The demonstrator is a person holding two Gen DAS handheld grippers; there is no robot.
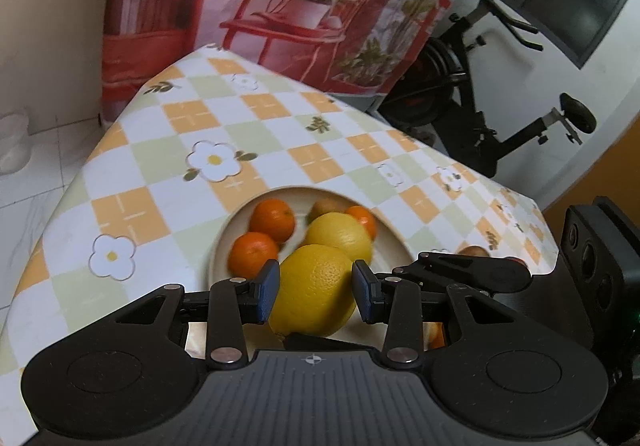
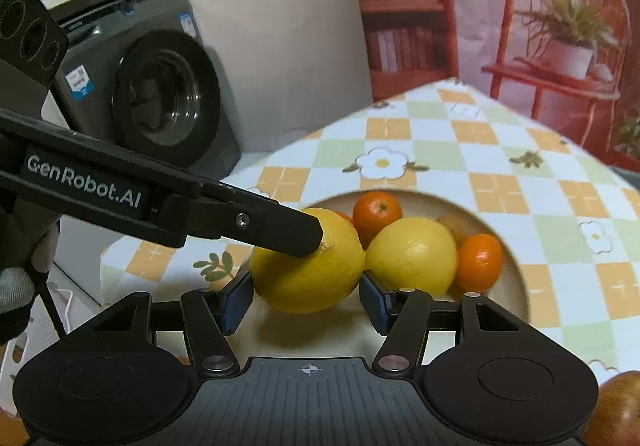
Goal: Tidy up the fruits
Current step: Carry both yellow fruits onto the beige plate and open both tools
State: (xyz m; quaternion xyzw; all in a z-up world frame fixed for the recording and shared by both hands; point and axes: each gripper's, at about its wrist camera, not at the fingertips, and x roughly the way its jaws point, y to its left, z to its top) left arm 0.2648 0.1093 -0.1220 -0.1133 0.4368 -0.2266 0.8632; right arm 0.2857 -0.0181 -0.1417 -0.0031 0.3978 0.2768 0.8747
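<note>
Both grippers clamp one lemon (image 1: 314, 292): left gripper (image 1: 315, 291) and right gripper (image 2: 305, 296) each press its sides, just above the plate (image 1: 394, 246). Beyond sit a second lemon (image 2: 412, 254) and three oranges (image 1: 273, 219) on the checkered worktop (image 1: 160, 166).

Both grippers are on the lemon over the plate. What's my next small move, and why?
Probably lower the lemon onto the bare near side of the plate. The left gripper and right gripper both appear to hold it, just short of the second lemon and the oranges.
</note>
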